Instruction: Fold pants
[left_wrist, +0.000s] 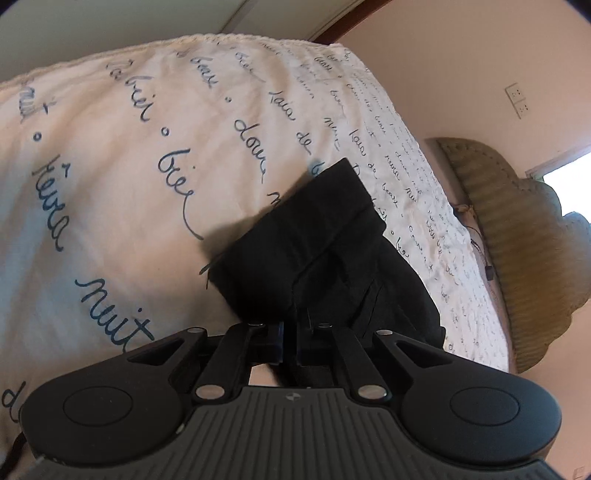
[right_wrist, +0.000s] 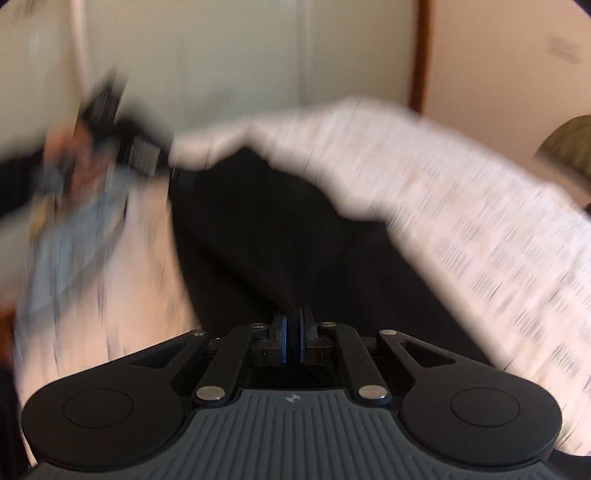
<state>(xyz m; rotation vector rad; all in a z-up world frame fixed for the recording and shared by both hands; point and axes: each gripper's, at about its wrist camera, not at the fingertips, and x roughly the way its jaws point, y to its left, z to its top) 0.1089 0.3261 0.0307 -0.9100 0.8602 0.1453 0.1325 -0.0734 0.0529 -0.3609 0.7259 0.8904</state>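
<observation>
The left wrist view is sharp: black pants lie on the bed's white script-printed cover, hem doubled over, left gripper jaws closed on the near edge. The blurred right wrist view adds the right gripper, jaws clamped on the pants' dark cloth.

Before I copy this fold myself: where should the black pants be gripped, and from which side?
Grip the black pants at the near edge, coming in from the bed's near side, angled down. The cloth lies flat on the bedspread, so only its edge offers a pinch; the left gripper and right gripper are shut there.
</observation>
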